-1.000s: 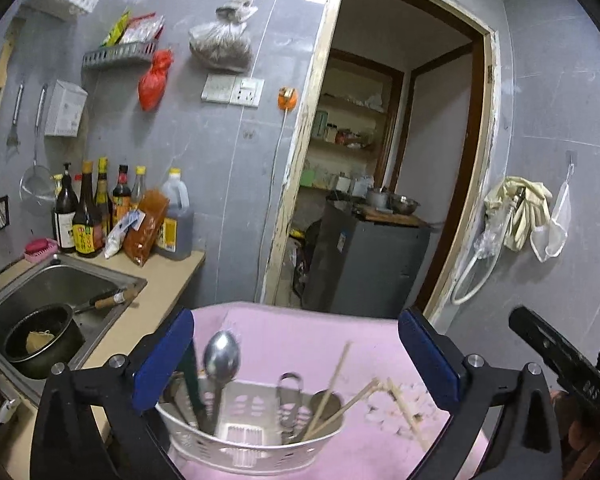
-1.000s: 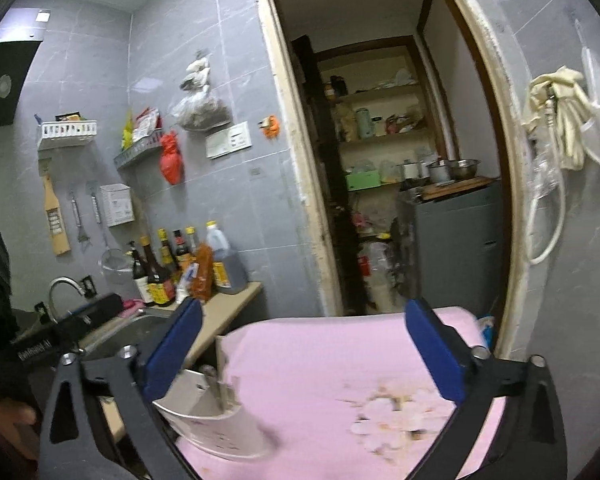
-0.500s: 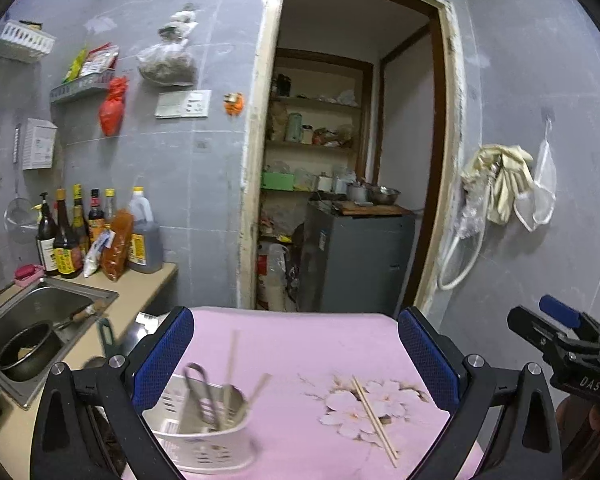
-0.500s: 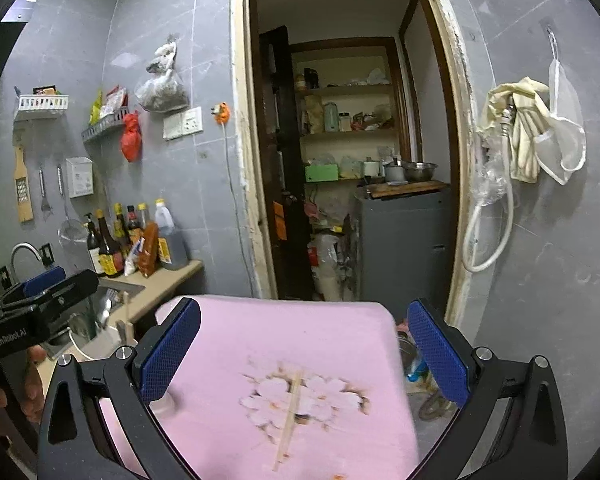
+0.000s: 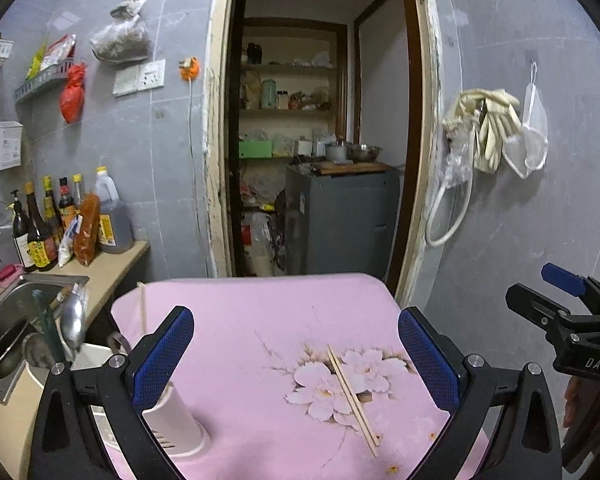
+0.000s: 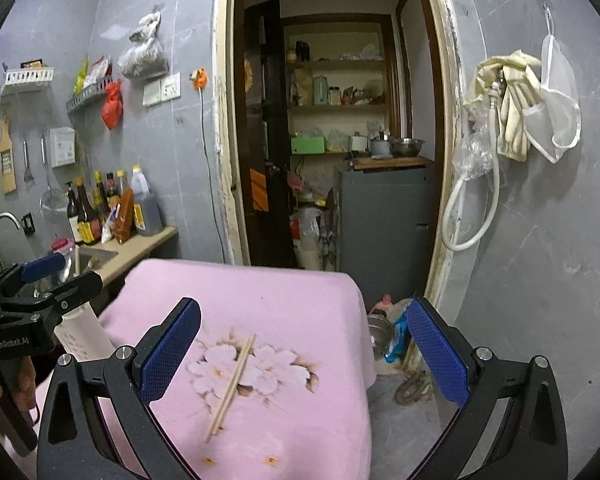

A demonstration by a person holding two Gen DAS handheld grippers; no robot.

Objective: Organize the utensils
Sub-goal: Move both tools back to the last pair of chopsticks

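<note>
chopsticks lying loose on the worktop, both tongs empty

a pair of chopsticks (image 5: 352, 396) is seen lying side by side on the flower print of the pink cloth (image 5: 260, 312) that covers the worktop, well apart from the white utensil holder (image 5: 172, 412) at its left edge. a spoon (image 5: 73, 322) and a single chopstick (image 5: 142, 306) are already stood in that holder. the left tongs (image 5: 296, 364) are held wide open with nothing between them, and the right tongs (image 6: 304, 356) likewise. the chopsticks are judged to be light, stiff and thin, and apt to roll or split apart on the soft cloth. they are best taken near the middle, both sticks pinched together across their width, so that neither end tips down when lifted.
</note>
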